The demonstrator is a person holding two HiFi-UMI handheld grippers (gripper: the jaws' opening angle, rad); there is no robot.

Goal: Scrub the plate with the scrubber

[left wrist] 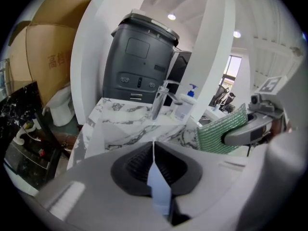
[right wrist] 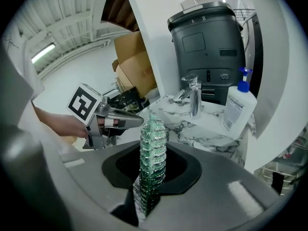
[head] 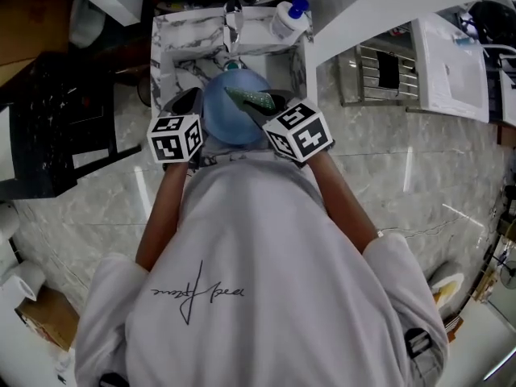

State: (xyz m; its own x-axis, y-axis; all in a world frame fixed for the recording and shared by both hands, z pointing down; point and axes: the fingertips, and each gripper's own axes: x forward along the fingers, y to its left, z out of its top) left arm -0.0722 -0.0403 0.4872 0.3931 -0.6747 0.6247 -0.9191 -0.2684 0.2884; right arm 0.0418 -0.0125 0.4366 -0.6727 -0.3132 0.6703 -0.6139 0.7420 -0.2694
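A round blue plate (head: pixel 230 123) hangs over the marble sink (head: pixel 171 39), just in front of my chest. My left gripper (head: pixel 193 107) is shut on its left rim. In the left gripper view the plate (left wrist: pixel 159 186) is a thin pale-blue sliver, edge-on between the closed jaws. My right gripper (head: pixel 264 113) is shut on a green scrubber (head: pixel 251 98), which lies across the plate's upper right part. In the right gripper view the scrubber (right wrist: pixel 153 153) stands upright, clamped between the jaws. The left gripper view shows the scrubber (left wrist: pixel 219 131) at the right.
A chrome faucet (head: pixel 233 18) and a white pump bottle (head: pixel 289 16) stand at the sink's back edge. Behind the sink is a dark grey bin (left wrist: pixel 139 61). A metal rack (head: pixel 379 71) sits to the right, a black crate (head: pixel 56 119) to the left.
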